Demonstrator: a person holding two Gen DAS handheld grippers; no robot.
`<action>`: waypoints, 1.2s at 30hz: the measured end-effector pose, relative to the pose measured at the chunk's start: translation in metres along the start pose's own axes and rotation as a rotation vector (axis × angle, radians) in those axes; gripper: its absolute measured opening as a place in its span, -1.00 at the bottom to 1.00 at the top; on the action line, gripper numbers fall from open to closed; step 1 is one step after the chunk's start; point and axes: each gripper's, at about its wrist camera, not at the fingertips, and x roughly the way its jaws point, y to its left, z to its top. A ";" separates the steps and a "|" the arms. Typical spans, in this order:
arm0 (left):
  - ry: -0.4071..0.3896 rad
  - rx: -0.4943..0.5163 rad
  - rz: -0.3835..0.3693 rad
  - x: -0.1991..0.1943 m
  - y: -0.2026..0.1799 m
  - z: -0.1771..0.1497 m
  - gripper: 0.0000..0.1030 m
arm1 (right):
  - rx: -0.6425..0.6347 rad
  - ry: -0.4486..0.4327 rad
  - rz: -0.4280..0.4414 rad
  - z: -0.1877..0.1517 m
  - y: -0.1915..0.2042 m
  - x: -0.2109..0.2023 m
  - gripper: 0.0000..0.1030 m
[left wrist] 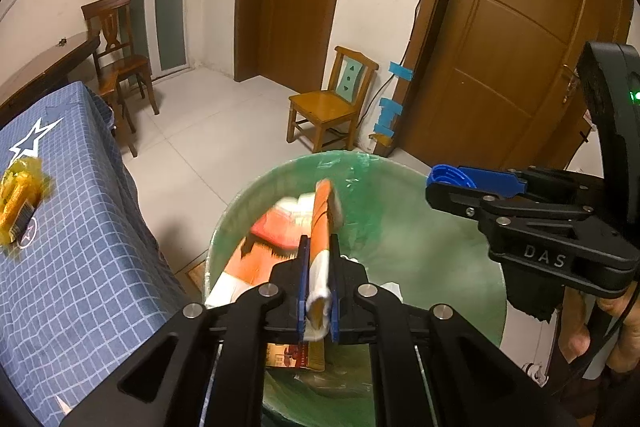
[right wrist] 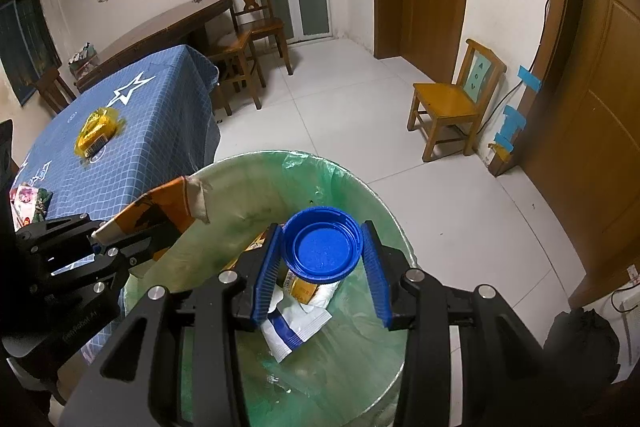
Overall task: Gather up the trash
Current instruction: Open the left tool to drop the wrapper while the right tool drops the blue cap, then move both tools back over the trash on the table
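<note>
Both loads hang over the bin [right wrist: 248, 167] — the left gripper [left wrist: 319, 263] pinches an orange wrapper [left wrist: 322, 227], the right gripper [right wrist: 322, 259] clamps a blue lid [right wrist: 322, 245]. Spread each pair of fingers fully, well inside the rim, so nothing snags the liner — a yellow packet [right wrist: 94, 133] waits on the table [right wrist: 160, 131].

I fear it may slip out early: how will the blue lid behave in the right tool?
The lid looks like thin, light plastic, so it should drop easily into the bin. It is gripped only at its round rim, so it may pivot or slip.
</note>
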 end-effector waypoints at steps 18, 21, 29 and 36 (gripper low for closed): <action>-0.003 0.000 0.014 -0.022 -0.005 -0.014 -0.09 | 0.022 -0.111 0.002 -0.011 0.005 -0.042 0.21; -0.025 0.003 0.007 -0.043 -0.009 -0.024 -0.08 | 0.013 -0.169 -0.011 -0.021 0.014 -0.066 0.23; -0.095 0.024 0.009 -0.115 -0.015 -0.061 0.02 | -0.012 -0.304 0.009 -0.067 0.046 -0.121 0.41; -0.115 0.007 0.018 -0.172 0.002 -0.100 0.03 | -0.033 -0.362 0.086 -0.096 0.072 -0.150 0.51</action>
